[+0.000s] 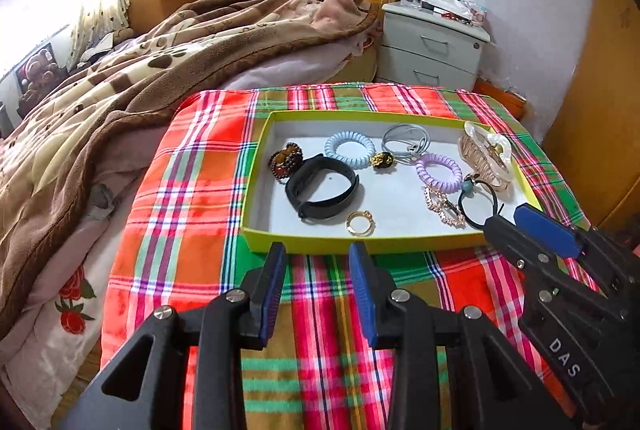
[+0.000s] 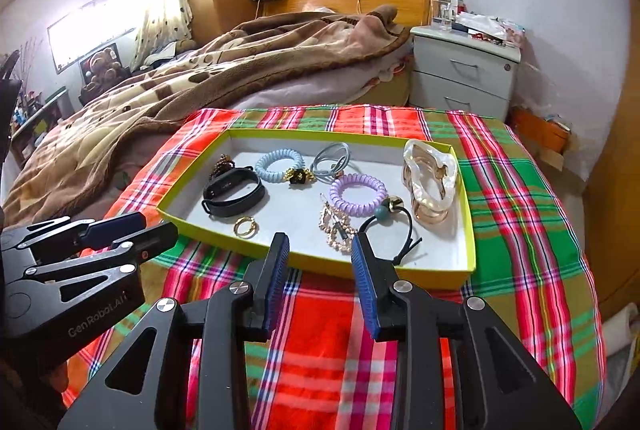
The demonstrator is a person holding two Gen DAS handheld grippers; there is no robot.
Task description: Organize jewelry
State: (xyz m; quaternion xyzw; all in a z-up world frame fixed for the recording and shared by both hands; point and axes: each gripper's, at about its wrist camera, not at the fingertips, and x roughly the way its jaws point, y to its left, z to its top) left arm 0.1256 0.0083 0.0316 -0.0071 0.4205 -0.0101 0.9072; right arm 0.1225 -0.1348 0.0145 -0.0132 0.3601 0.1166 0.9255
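**Both grippers empty, short of the jewelry tray**

Nearest to me, the left gripper point(image 1: 318, 250) has its blue-padded jaws parted with nothing between them – only the red, green and orange plaid cloth point(image 1: 180, 190) shows through the gap. My right gripper point(image 2: 320, 242) is likewise spread and empty; its tips overlap the near wall of the tray in its own view, but I cannot tell whether they touch it.

Beyond the tips lies the shallow yellow-green cardboard tray with a white floor point(image 1: 256, 190), resting on the cloth. Along its near edge sit a small gold ring point(image 1: 360, 223), a gold rhinestone hair clip point(image 1: 444, 206) and a black elastic hair tie with a teal bead point(image 1: 478, 200). Farther in: a black silicone fitness band point(image 1: 322, 186), a lilac spiral hair tie point(image 1: 436, 168) and a pale translucent claw clip point(image 1: 486, 154) against the right wall. At the back lie a light blue spiral hair tie point(image 1: 348, 149), a grey elastic hair loop point(image 1: 406, 140) and a dark beaded piece point(image 1: 285, 159) – detail unclear.

Behind the cloth, a brown fleece blanket point(image 1: 120, 78) covers the bed.
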